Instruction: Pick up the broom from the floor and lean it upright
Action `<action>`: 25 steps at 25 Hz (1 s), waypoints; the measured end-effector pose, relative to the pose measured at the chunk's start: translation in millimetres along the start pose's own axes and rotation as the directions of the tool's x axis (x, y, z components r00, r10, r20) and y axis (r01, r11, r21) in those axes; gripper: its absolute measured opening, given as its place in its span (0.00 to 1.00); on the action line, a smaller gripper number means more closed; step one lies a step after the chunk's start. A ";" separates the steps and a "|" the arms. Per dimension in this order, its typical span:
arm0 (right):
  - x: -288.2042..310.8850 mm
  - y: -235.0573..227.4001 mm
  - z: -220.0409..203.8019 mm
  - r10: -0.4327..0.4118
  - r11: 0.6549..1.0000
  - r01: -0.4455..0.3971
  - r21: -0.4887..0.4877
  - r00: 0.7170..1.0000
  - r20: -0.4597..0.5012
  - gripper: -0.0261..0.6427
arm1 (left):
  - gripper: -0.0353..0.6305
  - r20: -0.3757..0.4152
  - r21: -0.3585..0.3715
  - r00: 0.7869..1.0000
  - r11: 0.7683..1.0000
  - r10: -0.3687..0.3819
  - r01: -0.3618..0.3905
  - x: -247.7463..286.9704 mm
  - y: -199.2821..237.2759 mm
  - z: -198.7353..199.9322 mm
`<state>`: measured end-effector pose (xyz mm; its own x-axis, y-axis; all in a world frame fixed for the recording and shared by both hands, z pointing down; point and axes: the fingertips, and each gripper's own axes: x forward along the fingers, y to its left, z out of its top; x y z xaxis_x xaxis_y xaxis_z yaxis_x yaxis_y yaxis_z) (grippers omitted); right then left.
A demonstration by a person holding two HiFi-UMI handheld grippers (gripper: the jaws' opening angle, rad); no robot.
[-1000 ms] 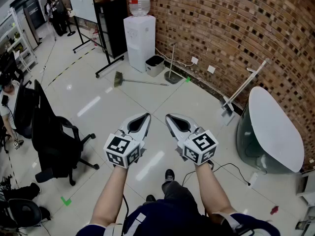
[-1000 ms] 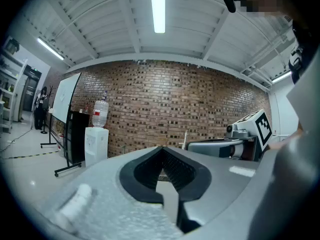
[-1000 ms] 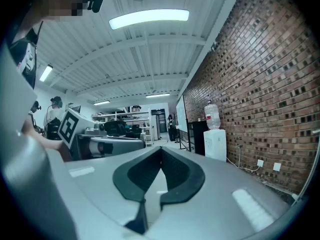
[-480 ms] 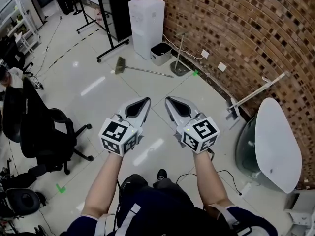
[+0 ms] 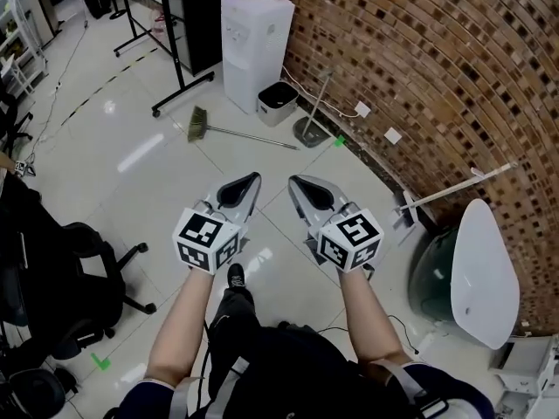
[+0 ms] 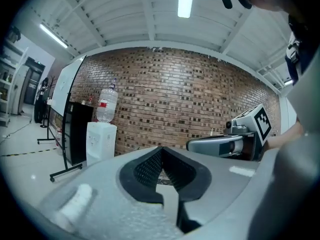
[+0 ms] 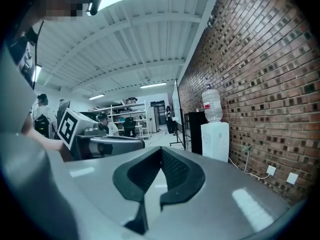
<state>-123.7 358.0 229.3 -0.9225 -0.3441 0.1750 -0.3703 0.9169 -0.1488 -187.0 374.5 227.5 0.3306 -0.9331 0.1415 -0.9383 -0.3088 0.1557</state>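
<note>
Left tool [image 5: 252,180] and right tool [image 5: 295,182] both have jaws together, empty; the broom [image 5: 229,132] lies flat on the far floor [image 5: 131,177] by the water dispenser [image 5: 253,55]

The broom [image 5: 229,132] lies flat on the floor [image 5: 157,182], greenish bristles to the left, thin handle pointing right.

We are facing a brick wall [image 5: 437,59] above a glossy pale floor [image 5: 131,155]. A water dispenser [image 5: 249,51] is standing against the wall.
</note>
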 end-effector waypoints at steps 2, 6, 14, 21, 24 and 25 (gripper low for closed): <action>32.5 -8.7 6.2 -0.022 1.000 0.023 0.005 1.000 -0.015 0.04 | 0.05 -0.005 -0.013 1.000 1.000 -0.026 0.026 12.2 35.3 3.3; 87.3 -34.5 25.3 -0.089 0.996 0.089 0.013 0.996 -0.018 0.04 | 0.05 -0.025 -0.011 0.997 0.997 -0.079 0.079 40.4 96.3 14.0; 148.5 -114.5 7.9 -0.180 0.978 0.184 0.098 0.982 -0.055 0.04 | 0.06 -0.105 -0.024 0.984 0.990 -0.144 0.142 125.1 172.6 2.1; 206.5 -220.2 -15.4 -0.203 0.963 0.206 0.175 0.979 -0.035 0.04 | 0.06 -0.191 0.004 0.968 0.986 -0.165 0.169 236.6 225.8 -25.4; 230.9 -268.1 -17.3 -0.202 0.959 0.204 0.195 0.979 -0.029 0.04 | 0.06 -0.229 0.024 0.956 0.981 -0.184 0.194 288.8 241.5 -36.4; 238.4 -282.6 -18.2 -0.202 0.959 0.204 0.197 0.979 -0.028 0.04 | 0.06 -0.241 0.030 0.951 0.978 -0.191 0.204 304.4 246.6 -40.5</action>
<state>-237.0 20.5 330.8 -0.8251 -0.5166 0.2287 -0.5646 0.7694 -0.2987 -313.7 21.7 348.6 0.5187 -0.7842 0.3406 -0.8535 -0.4985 0.1521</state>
